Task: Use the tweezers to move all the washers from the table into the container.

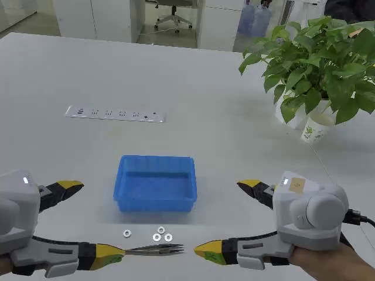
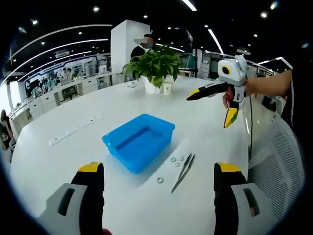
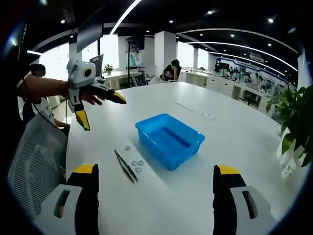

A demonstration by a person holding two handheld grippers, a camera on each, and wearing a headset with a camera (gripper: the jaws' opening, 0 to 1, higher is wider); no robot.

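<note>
Several small metal washers (image 1: 161, 234) (image 2: 177, 160) (image 3: 137, 165) lie on the white table just in front of the blue container (image 1: 155, 182) (image 2: 139, 139) (image 3: 170, 137). One washer (image 1: 127, 233) sits a little apart to the left. Metal tweezers (image 1: 155, 249) (image 2: 183, 171) (image 3: 126, 167) lie flat beside the washers, nearer the table's front edge. My left gripper (image 1: 91, 219) (image 2: 159, 167) (image 3: 93, 100) is open and holds nothing, left of the tweezers. My right gripper (image 1: 218, 216) (image 3: 155, 169) (image 2: 215, 105) is open and holds nothing, to their right.
A white power strip (image 1: 114, 113) lies behind the container. A potted plant (image 1: 319, 64) and a paper cup (image 1: 315, 127) stand at the back right. Office chairs sit by the table's edge (image 2: 274, 161) (image 3: 34, 161).
</note>
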